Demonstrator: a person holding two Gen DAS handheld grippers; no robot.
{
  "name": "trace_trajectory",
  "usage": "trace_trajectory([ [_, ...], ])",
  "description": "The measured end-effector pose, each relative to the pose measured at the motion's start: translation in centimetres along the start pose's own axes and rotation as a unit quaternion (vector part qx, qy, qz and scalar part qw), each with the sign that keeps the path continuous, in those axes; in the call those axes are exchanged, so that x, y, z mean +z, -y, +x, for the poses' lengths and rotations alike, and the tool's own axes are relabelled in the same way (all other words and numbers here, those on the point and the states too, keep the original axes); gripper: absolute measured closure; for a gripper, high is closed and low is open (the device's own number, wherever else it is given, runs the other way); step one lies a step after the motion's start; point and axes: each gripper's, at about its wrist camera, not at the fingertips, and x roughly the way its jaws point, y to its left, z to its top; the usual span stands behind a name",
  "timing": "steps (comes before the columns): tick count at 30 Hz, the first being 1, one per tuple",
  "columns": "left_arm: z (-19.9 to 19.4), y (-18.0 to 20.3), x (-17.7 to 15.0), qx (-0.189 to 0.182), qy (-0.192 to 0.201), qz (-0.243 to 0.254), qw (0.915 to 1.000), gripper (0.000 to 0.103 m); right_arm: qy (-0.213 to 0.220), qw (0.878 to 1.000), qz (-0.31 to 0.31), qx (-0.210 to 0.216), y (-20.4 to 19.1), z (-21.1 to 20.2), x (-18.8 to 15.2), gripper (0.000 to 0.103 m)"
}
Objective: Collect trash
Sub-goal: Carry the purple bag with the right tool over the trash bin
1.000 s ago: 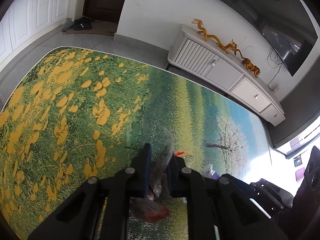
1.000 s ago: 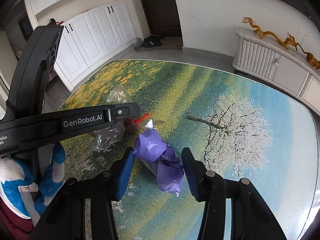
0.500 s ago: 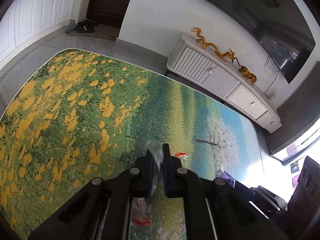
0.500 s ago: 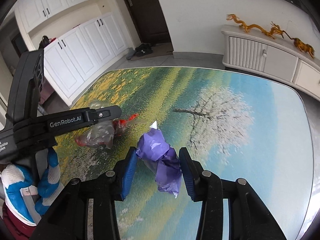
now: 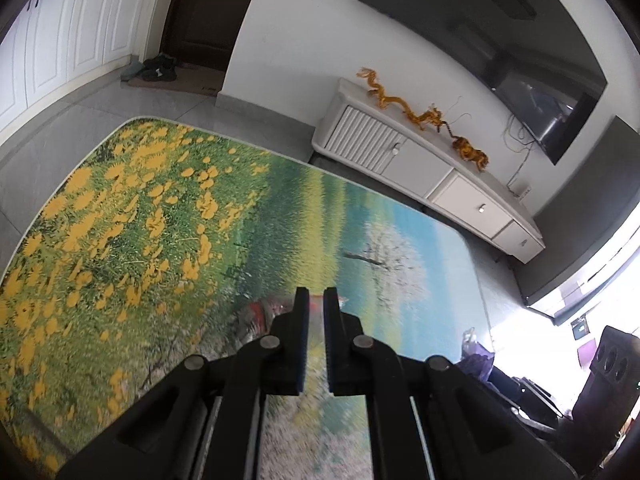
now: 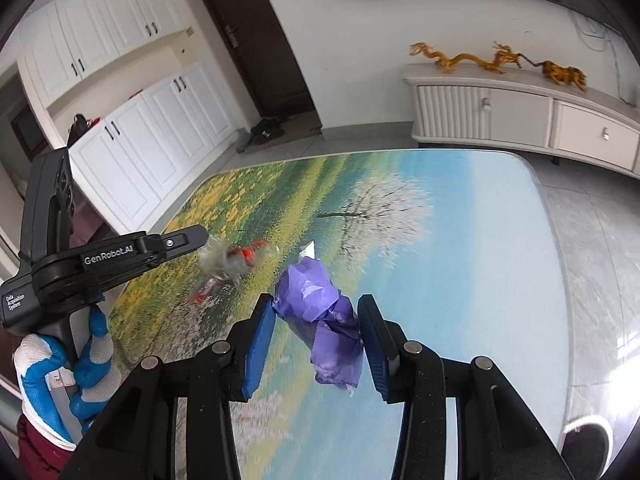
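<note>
My left gripper (image 5: 315, 300) is shut on a clear and red plastic wrapper (image 5: 267, 312), which hangs blurred below its tips above the rug; the wrapper also shows in the right wrist view (image 6: 230, 262) at the left gripper's tip (image 6: 200, 236). My right gripper (image 6: 316, 312) is shut on a crumpled purple plastic wrapper (image 6: 320, 316), held between its blue pads (image 6: 256, 344) above the rug. The purple wrapper also shows at the lower right of the left wrist view (image 5: 474, 356).
A landscape-print rug (image 5: 140, 220) covers the floor. A white low cabinet (image 6: 520, 116) with golden dragon figures (image 6: 472, 60) stands along the wall under a TV (image 5: 540, 96). White cupboards (image 6: 132, 152), a dark door and shoes (image 6: 266, 130) lie far left.
Both grippers have risen higher above the rug with their wrappers. The clear and red wrapper now swings, blurred, under the left gripper's tips.
</note>
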Motion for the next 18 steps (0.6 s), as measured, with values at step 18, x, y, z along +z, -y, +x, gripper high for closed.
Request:
trace_trajectory([
  [18,-8.9,7.9,-3.4,-0.052,0.045,0.098,0.9929,0.097,0.099,0.993,0.031,-0.063,1.6,-14.0,-4.5,0.063],
])
